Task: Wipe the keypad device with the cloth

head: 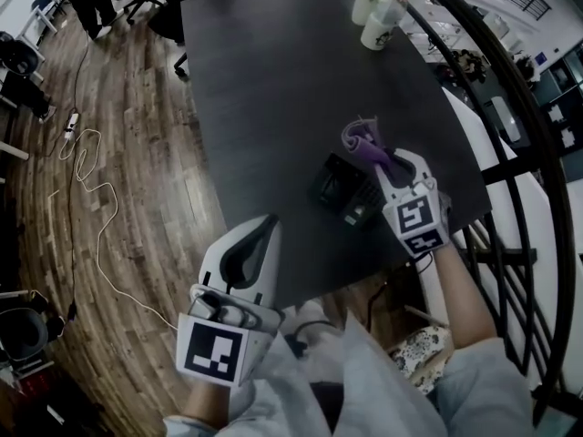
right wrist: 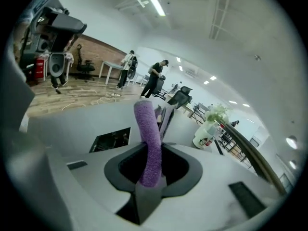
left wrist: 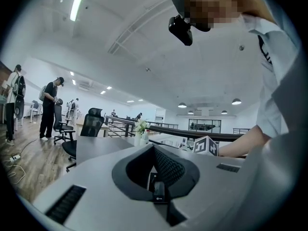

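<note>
The black keypad device lies on the dark table near its front right corner; in the right gripper view the device shows low at the left of the jaws. My right gripper hangs over the device's right end, shut on a rolled purple cloth. That cloth sticks up between the jaws of this gripper. My left gripper hovers at the table's front edge, left of the device, and is shut with nothing in it.
A white vase with flowers and a paper cup stand at the table's far right. A dark curved railing runs along the right side. A white cable trails over the wooden floor at left. Office chairs and standing people are beyond the table.
</note>
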A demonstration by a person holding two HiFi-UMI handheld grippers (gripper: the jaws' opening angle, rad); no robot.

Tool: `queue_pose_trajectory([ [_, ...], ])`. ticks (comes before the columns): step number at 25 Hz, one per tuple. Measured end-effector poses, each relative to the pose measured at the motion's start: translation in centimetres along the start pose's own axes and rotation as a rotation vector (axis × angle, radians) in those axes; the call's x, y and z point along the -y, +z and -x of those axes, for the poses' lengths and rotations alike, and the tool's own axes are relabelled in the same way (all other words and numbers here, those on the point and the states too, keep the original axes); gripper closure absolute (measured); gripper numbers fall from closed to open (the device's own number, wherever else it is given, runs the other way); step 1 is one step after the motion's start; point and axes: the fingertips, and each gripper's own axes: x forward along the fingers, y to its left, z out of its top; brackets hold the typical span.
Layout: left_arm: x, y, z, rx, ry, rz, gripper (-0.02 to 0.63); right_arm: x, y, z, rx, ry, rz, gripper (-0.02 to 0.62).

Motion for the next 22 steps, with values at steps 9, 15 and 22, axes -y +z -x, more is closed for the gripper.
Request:
queue_pose_trajectory([
  [9, -1.4, -0.3, 0.8, -0.016, 0.044, 0.006, 0.595, -1.1, 0.4, -3.4, -0.071, 0.105, 0.276, 0.511],
  [15, -1.6, -0.6, 1.0, -0.019, 0.043, 0.005, 0.595, -2.7, -0.3, -3.9, -0.091, 0.165, 0.328, 0.511],
  [22, -0.8, -0.4, 0.5, -0.017, 0.01, 0.0, 0.595, -2.3, -1.7, -2.7, -0.125, 0.177, 0.302, 0.511],
])
